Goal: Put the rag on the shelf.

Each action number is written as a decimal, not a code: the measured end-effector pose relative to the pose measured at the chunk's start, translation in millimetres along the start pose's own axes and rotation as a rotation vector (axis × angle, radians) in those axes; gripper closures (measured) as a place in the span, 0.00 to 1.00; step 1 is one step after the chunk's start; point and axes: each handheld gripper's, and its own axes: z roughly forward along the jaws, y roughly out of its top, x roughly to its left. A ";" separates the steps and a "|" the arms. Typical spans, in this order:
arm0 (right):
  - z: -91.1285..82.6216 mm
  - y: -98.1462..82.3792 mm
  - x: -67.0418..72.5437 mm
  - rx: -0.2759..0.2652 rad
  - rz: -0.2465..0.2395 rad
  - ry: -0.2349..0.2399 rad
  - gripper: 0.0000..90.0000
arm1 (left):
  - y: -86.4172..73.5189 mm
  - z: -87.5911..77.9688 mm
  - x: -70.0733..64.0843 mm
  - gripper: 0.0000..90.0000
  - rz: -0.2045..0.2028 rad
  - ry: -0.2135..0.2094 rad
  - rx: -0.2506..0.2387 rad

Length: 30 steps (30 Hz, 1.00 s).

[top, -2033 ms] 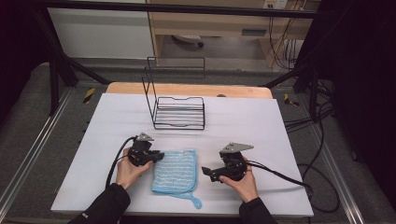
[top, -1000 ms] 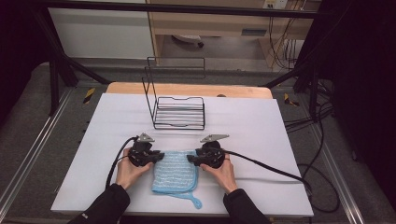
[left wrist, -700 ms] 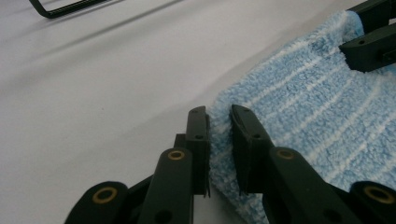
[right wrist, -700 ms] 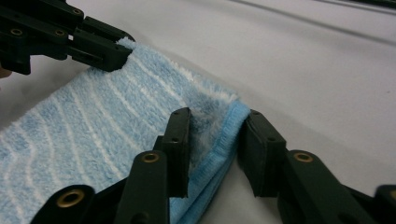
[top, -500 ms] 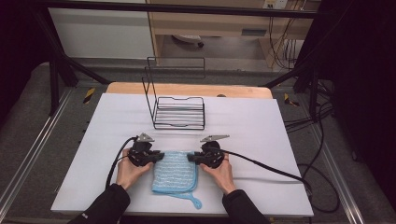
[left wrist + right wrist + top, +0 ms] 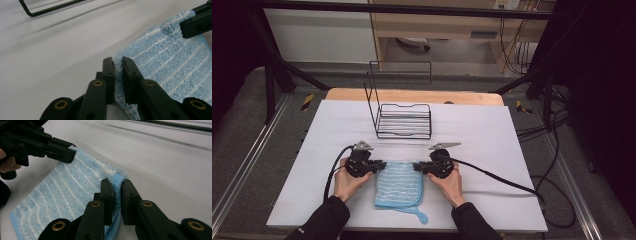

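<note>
Both far corners of the blue cloth (image 6: 399,183) are taken. Left gripper (image 6: 118,65): jaws narrowed onto the cloth's corner, terry pile squeezed between the pads. The left jaws have just been closing a little further, cloth between them. Right gripper (image 6: 117,186): the same at the opposite corner, a folded blue edge pinched between its pads. These jaws have just been closing sharply, cloth between them too.

From the right gripper view, the left gripper shows beyond and to the left of the jaws, its black tips on the far corner. The left gripper view has the right gripper's tips at upper right.

Where the cloth is: flat on the white table (image 6: 512,150), stretched between the two sets of jaws, the rest trailing back toward the person, with a small hanging loop (image 6: 419,216) at the near edge.

Progress, as I judge it: grasp done, nothing lifted yet. The cloth lies spread, not folded. What is left is the lift and whatever follows, a fold or a carry.

Container: the wire rack (image 6: 402,117) stands ahead of both jaws, well apart from the cloth. Nothing in it.
</note>
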 end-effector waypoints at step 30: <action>-60.9 27.5 31.4 -0.216 -0.122 0.029 0.91 | 22.7 -60.1 -29.6 0.90 0.055 0.002 -0.251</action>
